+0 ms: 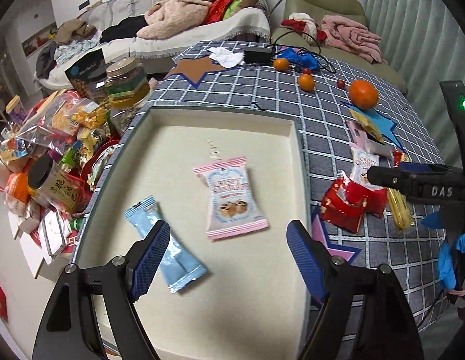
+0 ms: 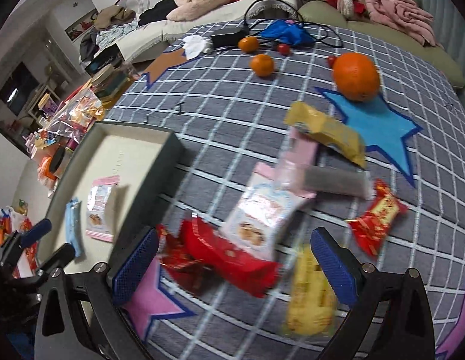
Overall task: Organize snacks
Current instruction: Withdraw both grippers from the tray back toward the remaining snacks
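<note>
A cream tray (image 1: pixel 232 120) lies on the checked cloth and holds a pink-edged cranberry packet (image 1: pixel 231 198) and a light blue wrapper (image 1: pixel 169 246). My left gripper (image 1: pixel 228 258) hangs open over the tray with nothing between its fingers. Loose snacks lie on the cloth right of the tray: red packets (image 2: pixel 229 255), a second cranberry packet (image 2: pixel 262 213), a yellow packet (image 2: pixel 310 294), another yellow one (image 2: pixel 328 133), a red wrapper (image 2: pixel 377 217). My right gripper (image 2: pixel 232 265) is open above the red packets, touching none. The right gripper (image 1: pixel 418 183) also shows in the left wrist view.
Three oranges (image 2: pixel 356 76) (image 2: pixel 262 65) (image 2: pixel 248 44) and small red fruits (image 2: pixel 283 48) lie further back, with a black adapter and cables (image 2: pixel 229 38). Left of the table, jars (image 1: pixel 127 84) and bagged snacks (image 1: pixel 58 126) crowd a lower surface. A sofa (image 1: pixel 187 21) stands behind.
</note>
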Available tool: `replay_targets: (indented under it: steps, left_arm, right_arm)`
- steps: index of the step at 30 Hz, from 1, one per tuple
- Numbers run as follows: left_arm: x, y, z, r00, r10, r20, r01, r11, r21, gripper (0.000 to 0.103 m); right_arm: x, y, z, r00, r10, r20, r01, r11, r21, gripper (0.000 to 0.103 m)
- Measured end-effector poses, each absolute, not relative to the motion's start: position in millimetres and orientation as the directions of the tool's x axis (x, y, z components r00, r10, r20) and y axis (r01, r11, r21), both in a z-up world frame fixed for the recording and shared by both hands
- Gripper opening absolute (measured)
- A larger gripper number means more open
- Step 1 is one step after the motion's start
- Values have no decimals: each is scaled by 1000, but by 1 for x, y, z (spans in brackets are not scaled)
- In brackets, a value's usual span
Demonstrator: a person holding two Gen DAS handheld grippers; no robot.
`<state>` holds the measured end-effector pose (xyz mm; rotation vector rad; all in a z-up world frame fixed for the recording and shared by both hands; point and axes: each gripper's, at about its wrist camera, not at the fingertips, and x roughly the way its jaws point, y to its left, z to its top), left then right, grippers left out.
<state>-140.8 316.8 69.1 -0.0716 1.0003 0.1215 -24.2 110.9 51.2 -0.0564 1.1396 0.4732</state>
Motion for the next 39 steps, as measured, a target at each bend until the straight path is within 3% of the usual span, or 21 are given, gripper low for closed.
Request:
replay_targets:
  steps: [13, 39]
  left_arm:
    - [-127, 273, 58, 496, 62, -866, -66, 997, 34, 83]
    - [-127, 190, 45, 456, -8, -890, 79, 996, 31, 84]
  right_arm:
    - [-41, 104, 6, 360, 193, -913, -483, 876, -6, 102]
    - [-70, -18, 8, 448, 142, -883, -291, 957, 7, 102]
